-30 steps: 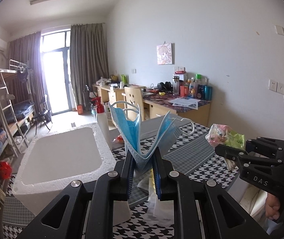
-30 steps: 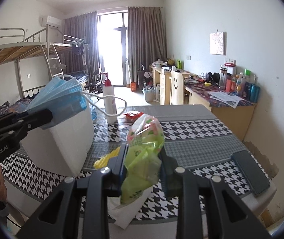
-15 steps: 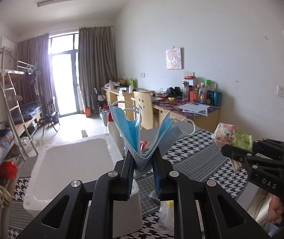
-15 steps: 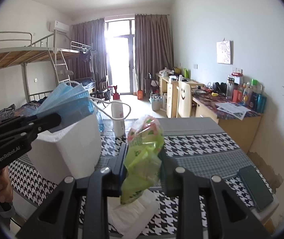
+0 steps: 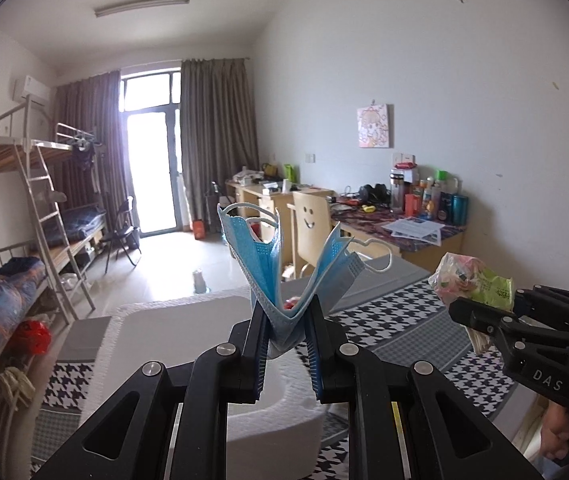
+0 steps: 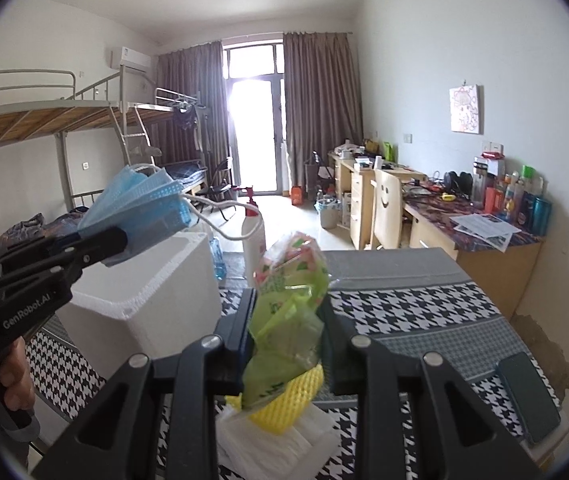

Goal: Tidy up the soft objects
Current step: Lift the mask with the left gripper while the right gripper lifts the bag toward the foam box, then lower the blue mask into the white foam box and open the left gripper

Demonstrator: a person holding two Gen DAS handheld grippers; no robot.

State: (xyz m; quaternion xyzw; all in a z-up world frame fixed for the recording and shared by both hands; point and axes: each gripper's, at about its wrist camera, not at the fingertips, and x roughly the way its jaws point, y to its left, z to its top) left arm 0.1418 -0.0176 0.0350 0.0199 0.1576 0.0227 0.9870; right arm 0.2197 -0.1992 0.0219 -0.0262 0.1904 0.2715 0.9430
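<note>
Left wrist view: the left tool (image 5: 286, 334) clamps the folded blue pleated face masks (image 5: 280, 268), now raised higher above the white foam box (image 5: 188, 344).

Right wrist view: the right tool (image 6: 286, 332) grips the crinkled green plastic snack bag (image 6: 290, 300), also lifted, beside that box (image 6: 144, 292). Both items appear ready for placement.

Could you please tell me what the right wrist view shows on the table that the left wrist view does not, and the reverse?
Only the right wrist view shows the dark phone on the table's right edge, the yellow foam net on white tissues, and the white spray bottle behind the box. Only the left wrist view looks down into the open top of the foam box. Both show the left gripper shut on blue face masks, the right gripper shut on a green plastic bag, and the houndstooth tablecloth.
</note>
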